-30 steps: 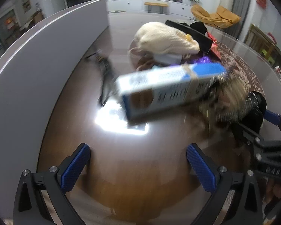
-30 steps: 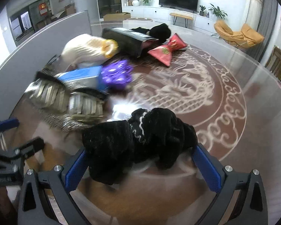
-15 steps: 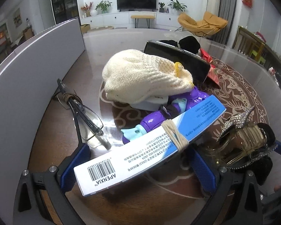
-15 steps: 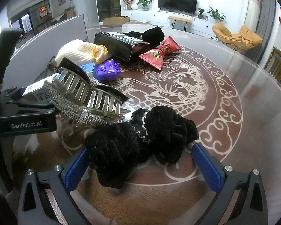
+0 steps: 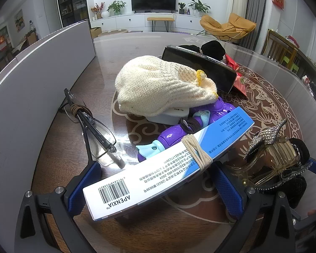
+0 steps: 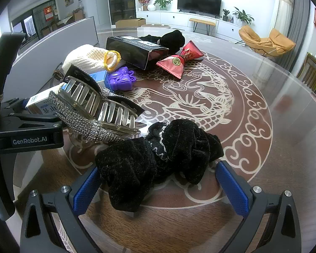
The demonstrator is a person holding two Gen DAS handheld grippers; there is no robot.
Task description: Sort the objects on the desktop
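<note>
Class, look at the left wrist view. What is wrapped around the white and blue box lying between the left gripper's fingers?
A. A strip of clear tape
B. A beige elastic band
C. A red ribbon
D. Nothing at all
B: a beige band is looped several times round the middle of the box, which lies across the gap between the fingers of the left gripper.
</note>
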